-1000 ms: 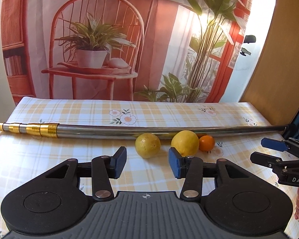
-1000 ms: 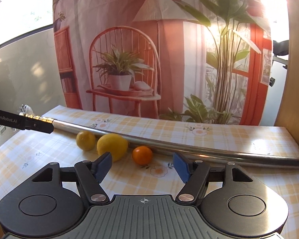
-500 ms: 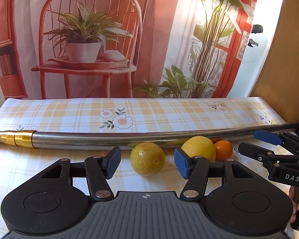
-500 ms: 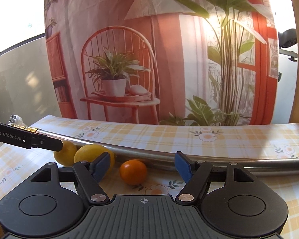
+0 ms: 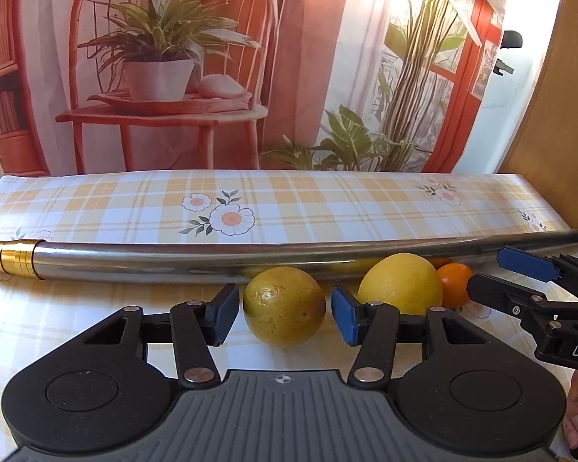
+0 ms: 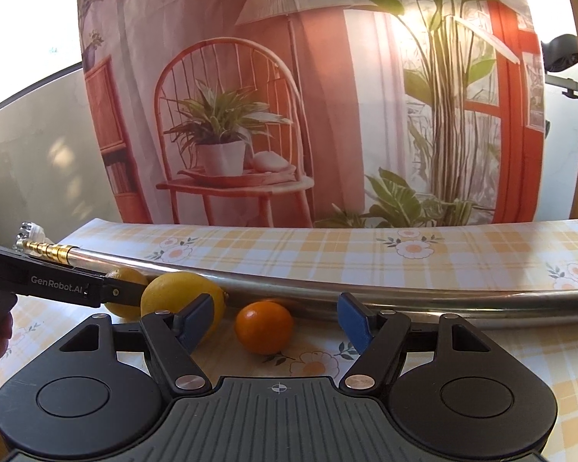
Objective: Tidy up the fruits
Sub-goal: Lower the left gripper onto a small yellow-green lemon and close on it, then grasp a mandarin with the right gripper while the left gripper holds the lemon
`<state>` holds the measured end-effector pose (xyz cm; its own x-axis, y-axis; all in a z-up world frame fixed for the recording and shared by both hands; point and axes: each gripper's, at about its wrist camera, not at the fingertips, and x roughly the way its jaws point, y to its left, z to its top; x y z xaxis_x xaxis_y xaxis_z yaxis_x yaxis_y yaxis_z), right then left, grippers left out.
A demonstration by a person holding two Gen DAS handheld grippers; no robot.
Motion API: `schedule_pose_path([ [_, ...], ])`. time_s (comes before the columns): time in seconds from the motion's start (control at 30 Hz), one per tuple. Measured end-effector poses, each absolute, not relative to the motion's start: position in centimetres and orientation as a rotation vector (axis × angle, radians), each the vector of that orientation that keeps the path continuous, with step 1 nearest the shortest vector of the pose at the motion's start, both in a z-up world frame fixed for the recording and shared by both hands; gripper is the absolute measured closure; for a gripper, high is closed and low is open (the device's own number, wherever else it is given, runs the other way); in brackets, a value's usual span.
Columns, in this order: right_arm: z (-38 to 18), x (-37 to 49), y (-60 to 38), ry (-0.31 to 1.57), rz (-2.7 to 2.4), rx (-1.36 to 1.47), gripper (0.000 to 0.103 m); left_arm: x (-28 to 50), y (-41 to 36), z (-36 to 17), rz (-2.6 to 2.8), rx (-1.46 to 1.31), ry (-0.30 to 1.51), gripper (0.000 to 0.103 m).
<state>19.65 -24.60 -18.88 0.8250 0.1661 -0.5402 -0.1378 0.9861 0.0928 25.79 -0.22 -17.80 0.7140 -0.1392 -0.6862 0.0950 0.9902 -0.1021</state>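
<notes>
Yellow lemons (image 5: 284, 305) (image 5: 400, 283): two; orange (image 6: 264, 327): one

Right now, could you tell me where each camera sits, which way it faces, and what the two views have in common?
Left wrist: on the left gripper, looking low across the table at the small lemon between its open fingers; the right gripper enters at the right edge.
Right wrist: on the right gripper, facing the orange; the left gripper's arm crosses at left.
Shared: large lemon, metal pole, checked tablecloth, printed backdrop.
</notes>
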Motion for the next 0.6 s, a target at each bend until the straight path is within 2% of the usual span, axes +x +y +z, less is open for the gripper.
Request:
schedule_pose_path([
  [0.03,-18.9,19.6,-24.6,0.578,0.159,0.054,0.036,25.9,-0.2,-18.0,-0.127,-0.061,0.768,0.054],
  [0.37,-19.4,20.2,-24.4,0.612,0.168,0.076,0.04,24.0,-0.3,-17.8,-0.125,-0.016,0.767,0.055],
  [0.6,-19.9,20.7,-23.4,0.641,0.161,0.061,0.046,20.8,0.7,-17.7,-0.119,-0.006,0.758,0.055],
])
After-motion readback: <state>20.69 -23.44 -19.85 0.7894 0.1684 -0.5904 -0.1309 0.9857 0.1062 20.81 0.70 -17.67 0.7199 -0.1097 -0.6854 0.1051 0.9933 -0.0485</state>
